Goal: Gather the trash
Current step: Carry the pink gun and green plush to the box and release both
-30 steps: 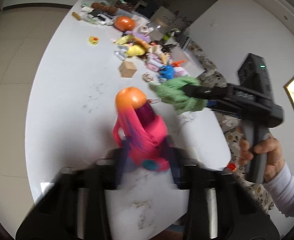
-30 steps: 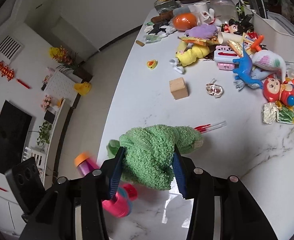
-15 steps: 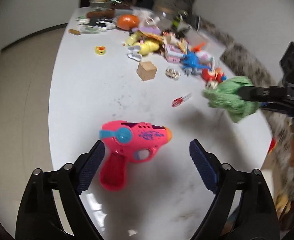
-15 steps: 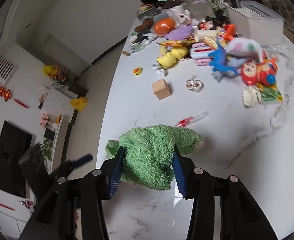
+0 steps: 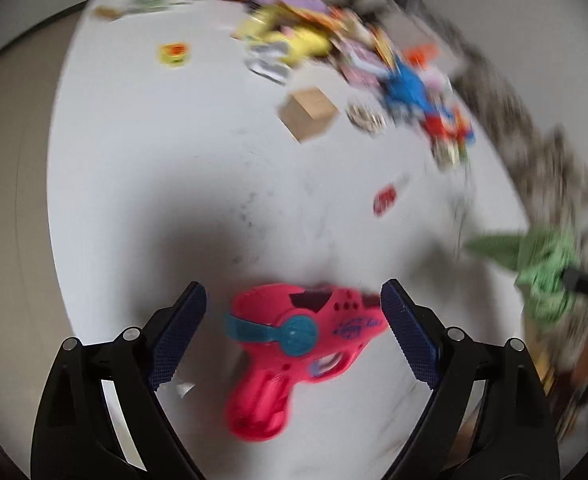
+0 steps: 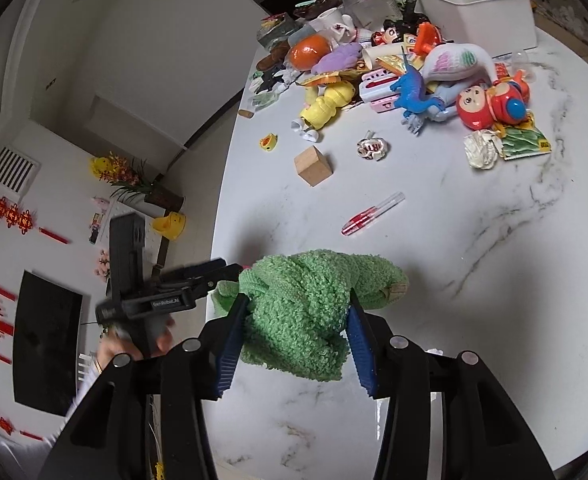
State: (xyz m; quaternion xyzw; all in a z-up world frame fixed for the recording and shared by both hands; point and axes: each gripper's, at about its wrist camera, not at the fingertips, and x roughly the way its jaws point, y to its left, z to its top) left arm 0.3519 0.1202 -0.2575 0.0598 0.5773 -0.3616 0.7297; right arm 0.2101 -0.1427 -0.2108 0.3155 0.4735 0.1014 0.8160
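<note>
Left wrist view, blurred: left hand-held gripper (image 5: 293,330) spread wide above the white marble bench (image 5: 141,184). Pink toy gun (image 5: 294,340) lies flat on the bench between the two fingers, muzzle toward the right finger, grip pointing near; neither pad visibly presses it. Far on the bench, a wooden cube (image 5: 309,113) and, right of it, a small crumpled wrapper (image 5: 366,117). A red-and-clear pen (image 5: 388,197) lies between the cube and the right edge.

Right wrist view, sharp: right hand-held gripper (image 6: 294,344) closed onto a green fuzzy cloth (image 6: 306,308), the bundle pinched between both blue pads and bulging out above and below them, held over the near part of the bench. Left hand-held gripper shows at left, level with the bench's left edge.

Trash spotted: crumpled white paper ball (image 6: 482,149) near the far right, touching a green snack packet (image 6: 524,142); the small crumpled wrapper sits alone mid-bench, right of the wooden cube. Toy pile beyond, with a white bin (image 6: 482,10) at the far edge.
</note>
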